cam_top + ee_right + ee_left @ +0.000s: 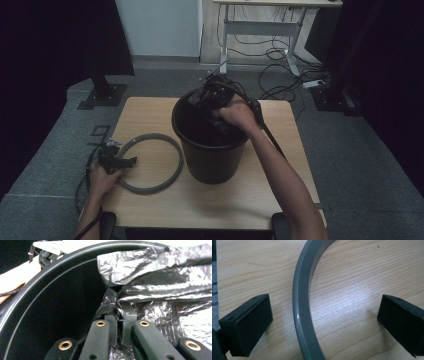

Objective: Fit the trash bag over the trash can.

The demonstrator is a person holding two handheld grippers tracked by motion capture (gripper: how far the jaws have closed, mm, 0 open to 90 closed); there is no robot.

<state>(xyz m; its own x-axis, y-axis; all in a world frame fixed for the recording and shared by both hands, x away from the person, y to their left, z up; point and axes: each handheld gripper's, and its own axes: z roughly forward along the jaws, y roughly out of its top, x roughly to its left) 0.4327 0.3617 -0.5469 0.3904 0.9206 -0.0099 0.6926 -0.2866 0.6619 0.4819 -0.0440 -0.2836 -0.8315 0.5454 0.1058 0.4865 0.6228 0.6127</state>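
Right gripper [120,322] pinches bin bag [155,277] inside bin [210,150], lining it; left gripper [324,322] spread astride ring [299,302].

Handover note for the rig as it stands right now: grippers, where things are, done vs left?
Right gripper: shut on the bag, a crinkled dark plastic liner, held at the bin mouth, over its far rim.
Left gripper: open, jaws astride the ring, not pressing it. The grey ring lies flat on the table, left of the bin.
Done: bag gripped and brought into the bin opening.
Left, likely: spread the bag inside and over the rim, then pick up the ring and seat it on the bin.
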